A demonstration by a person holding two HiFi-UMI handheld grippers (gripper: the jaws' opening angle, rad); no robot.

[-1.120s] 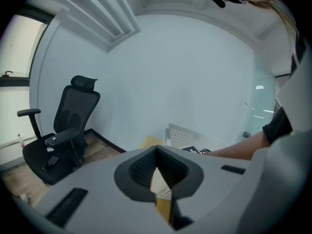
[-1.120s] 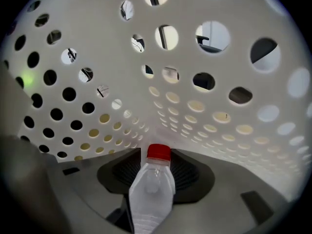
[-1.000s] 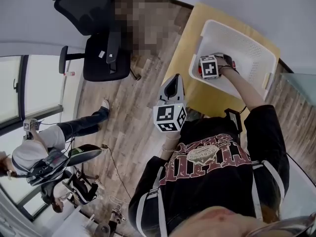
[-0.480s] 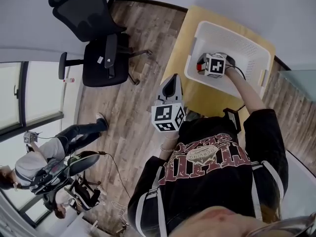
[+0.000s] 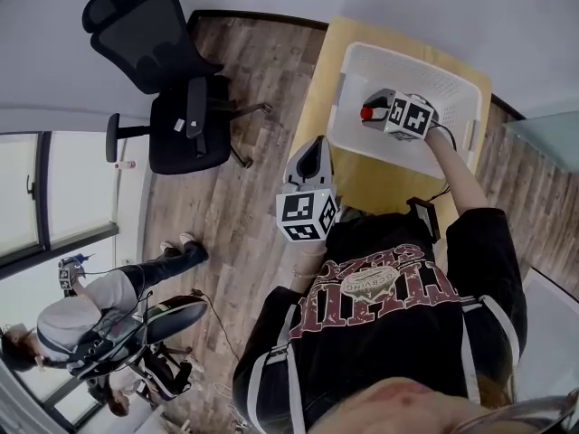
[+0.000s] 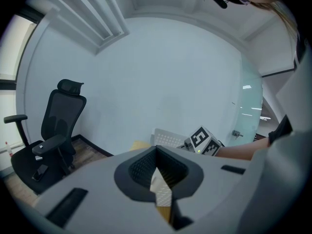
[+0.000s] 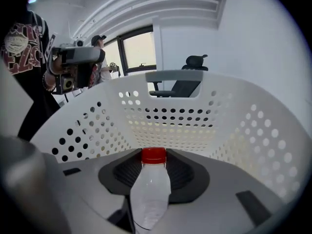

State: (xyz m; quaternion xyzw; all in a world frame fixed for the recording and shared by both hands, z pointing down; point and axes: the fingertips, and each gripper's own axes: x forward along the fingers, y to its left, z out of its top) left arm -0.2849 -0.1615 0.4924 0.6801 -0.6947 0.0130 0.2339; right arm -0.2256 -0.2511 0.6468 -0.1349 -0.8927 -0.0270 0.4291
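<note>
Bottle [image 7: 148,189] update: the clear plastic one with the red cap [image 7: 154,155] sits right between the jaws of the right gripper [image 7: 155,165]. The jaws are closed onto its body from both sides, so it's properly clamped. The cap sticks out just past the jaw tips.

Its long axis runs along the jaws, cap end forward and base back toward the camera. Ahead of the jaws and wrapping round both sides is the holed wall of the white basket [image 7: 204,116]. The basket's rim with the handle slot sits a bit above the cap.

The head view adds what the right gripper view can't. It shows the gripper over the inside of the basket, which rests on the yellow table [image 5: 380,183], and only the red cap pokes out from under the marker cube (the bottle's body is hidden there).

The left gripper [image 6: 157,167] is well apart from all that, off the near edge of the table. Its jaws are pressed almost together, with just a thin sliver between them, and they hold nothing. Its own view catches the other gripper's marker cube ahead and to the right of its jaws, but no bottle. An office chair [image 6: 53,130] is off to the left.
</note>
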